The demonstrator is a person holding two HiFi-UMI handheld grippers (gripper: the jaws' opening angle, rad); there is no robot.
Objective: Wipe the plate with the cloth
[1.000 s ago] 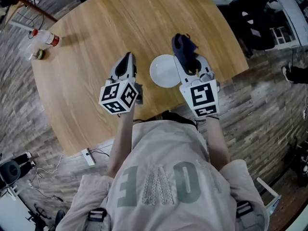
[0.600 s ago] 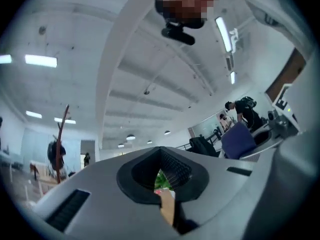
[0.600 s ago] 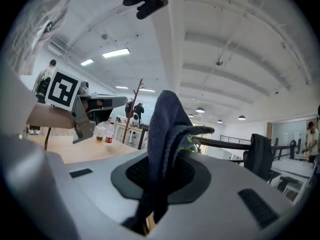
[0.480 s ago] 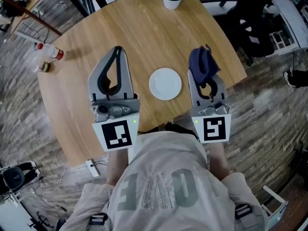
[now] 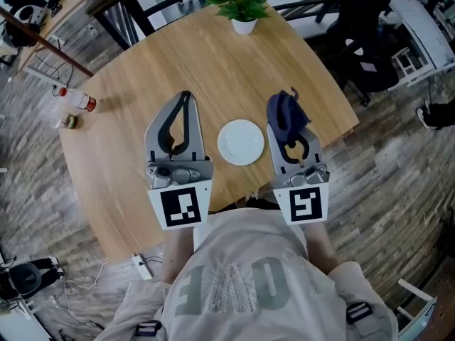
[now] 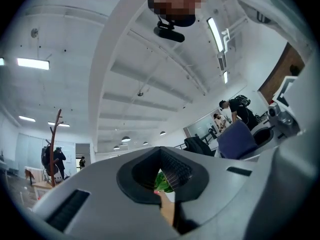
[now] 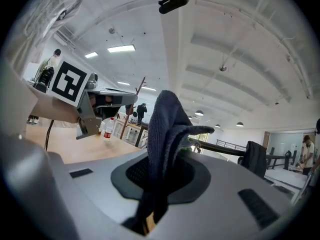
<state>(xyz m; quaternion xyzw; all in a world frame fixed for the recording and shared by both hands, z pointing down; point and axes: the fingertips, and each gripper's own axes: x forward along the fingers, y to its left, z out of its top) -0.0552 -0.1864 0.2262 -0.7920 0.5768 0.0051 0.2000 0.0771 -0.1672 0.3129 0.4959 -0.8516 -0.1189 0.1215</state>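
A white plate [image 5: 241, 142] lies on the round wooden table [image 5: 142, 55] near its front edge, between my two grippers. My left gripper [image 5: 185, 96] is held up to the plate's left, jaws shut with nothing between them; it points out over the table [image 6: 162, 176]. My right gripper [image 5: 290, 135] is held up at the plate's right, shut on a dark blue cloth [image 5: 283, 111]. The cloth [image 7: 165, 129] sticks up in a bunch from the closed jaws and hides the fingertips. Neither gripper touches the plate.
A potted plant [image 5: 240, 6] stands at the table's far edge. A plastic bottle [image 5: 77, 99] lies at the far left edge. Chairs stand beyond the table, and people are in the background of both gripper views.
Both grippers have risen off the table beside the plate, the left more. The left has rolled so that its marker cube faces up. The cloth stays in the right gripper.
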